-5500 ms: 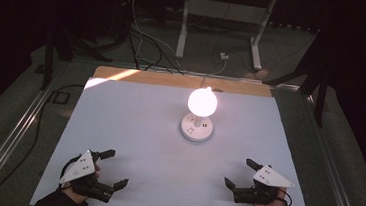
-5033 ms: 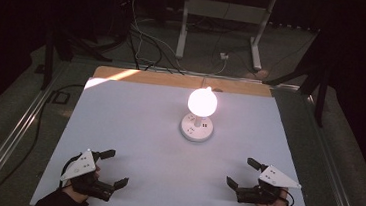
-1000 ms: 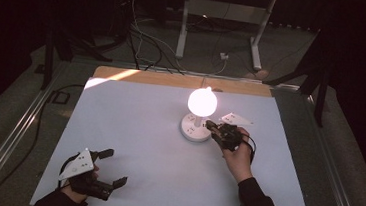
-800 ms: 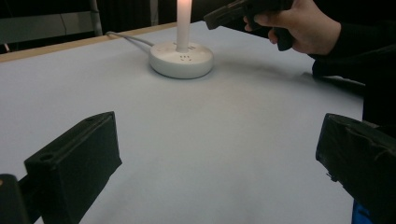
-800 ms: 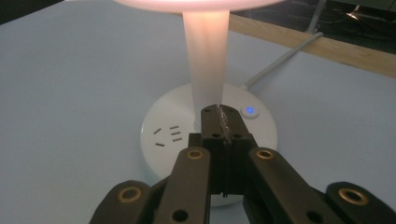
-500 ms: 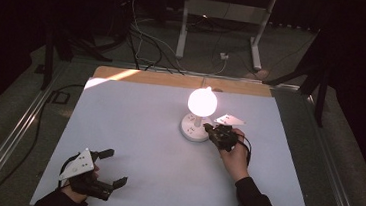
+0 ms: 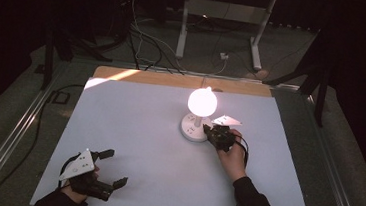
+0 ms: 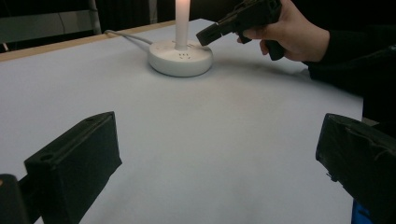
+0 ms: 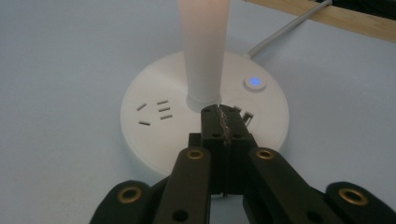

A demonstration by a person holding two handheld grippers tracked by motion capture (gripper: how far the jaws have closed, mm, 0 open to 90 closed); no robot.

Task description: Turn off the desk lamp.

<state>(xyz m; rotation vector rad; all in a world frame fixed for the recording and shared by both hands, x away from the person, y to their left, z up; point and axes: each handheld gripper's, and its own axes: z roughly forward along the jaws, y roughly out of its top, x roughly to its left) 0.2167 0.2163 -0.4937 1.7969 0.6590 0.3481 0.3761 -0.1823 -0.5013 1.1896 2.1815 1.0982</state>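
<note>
Right claw (image 9: 219,122): jaws together, empty, moved from near right edge onto lamp base (image 9: 154,135), short of lit button (image 9: 255,82) | left claw (image 7: 106,166): apart, resting near-left on surface (image 7: 133,129) | lamp lit; likely switch press pending.

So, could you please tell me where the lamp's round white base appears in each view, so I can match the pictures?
High view: the base sits right of centre on the table, under the glowing bulb.
Left gripper view: base at top centre, the right gripper beside it.
Right gripper view: base at centre, beyond the closed jaws.
Shared landmark: the white stem.
</note>
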